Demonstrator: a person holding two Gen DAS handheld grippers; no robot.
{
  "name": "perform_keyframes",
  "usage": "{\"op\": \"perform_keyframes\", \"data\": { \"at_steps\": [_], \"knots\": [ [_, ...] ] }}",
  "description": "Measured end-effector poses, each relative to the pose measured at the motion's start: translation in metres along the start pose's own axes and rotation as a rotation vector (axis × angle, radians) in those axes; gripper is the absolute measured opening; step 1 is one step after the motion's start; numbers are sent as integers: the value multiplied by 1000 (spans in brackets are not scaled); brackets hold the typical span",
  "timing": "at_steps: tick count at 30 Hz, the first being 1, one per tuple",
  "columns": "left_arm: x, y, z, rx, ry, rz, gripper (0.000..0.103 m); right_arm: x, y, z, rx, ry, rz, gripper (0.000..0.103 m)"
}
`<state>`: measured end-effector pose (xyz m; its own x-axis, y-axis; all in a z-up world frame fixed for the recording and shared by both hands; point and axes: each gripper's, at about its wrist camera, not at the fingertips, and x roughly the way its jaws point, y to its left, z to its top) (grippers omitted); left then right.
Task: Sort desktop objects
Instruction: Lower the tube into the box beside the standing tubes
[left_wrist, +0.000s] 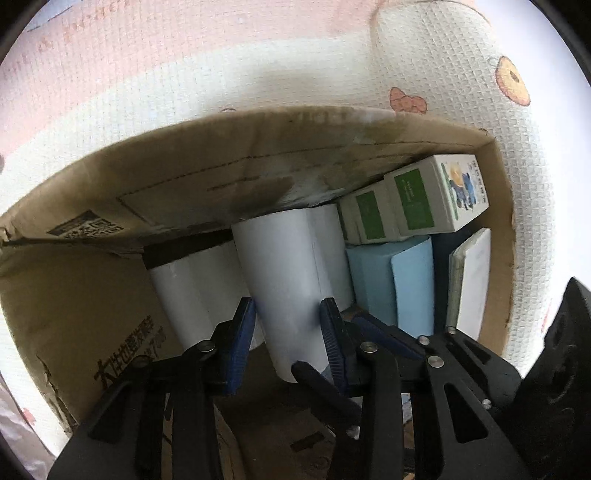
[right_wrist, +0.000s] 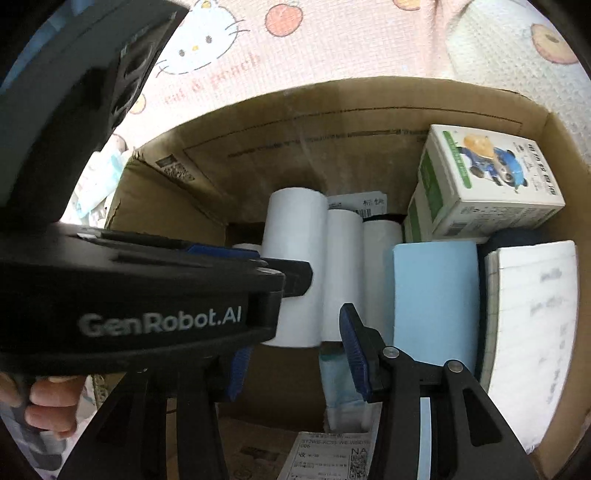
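cardboard box (left_wrist: 110, 229) on cartoon-print mat (left_wrist: 184, 74)

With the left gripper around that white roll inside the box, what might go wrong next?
1. The white roll between the left gripper pads leans on its neighbouring roll; letting go may tip or shift both.
2. The right gripper hangs close by in the cardboard box; the two tools may collide.

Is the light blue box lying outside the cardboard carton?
No, the light blue box stands inside the cardboard carton, between the white rolls and a notebook.
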<state>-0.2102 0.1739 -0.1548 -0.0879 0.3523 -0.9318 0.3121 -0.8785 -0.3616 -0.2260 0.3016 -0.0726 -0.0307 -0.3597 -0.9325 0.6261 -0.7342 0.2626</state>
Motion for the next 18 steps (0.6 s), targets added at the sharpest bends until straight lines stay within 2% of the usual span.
{"op": "perform_keyframes", "data": {
  "at_steps": [2,6,9,14,18],
  "knots": [
    [0,-1,-1,7,-9,27,40,0,2,0,-1,17,27,44],
    [3,-5,-3,48,-16,98,40,6,5,-2,15,49,4,43],
    [4,-4,-2,42,-16,123,40,9,3,-2,37,42,2,38],
    [8,0,3,6,8,143,40,14,0,-2,55,48,22,38],
    [20,1,8,-6,56,190,43,20,-3,-2,67,69,-8,38]
  ]
}}
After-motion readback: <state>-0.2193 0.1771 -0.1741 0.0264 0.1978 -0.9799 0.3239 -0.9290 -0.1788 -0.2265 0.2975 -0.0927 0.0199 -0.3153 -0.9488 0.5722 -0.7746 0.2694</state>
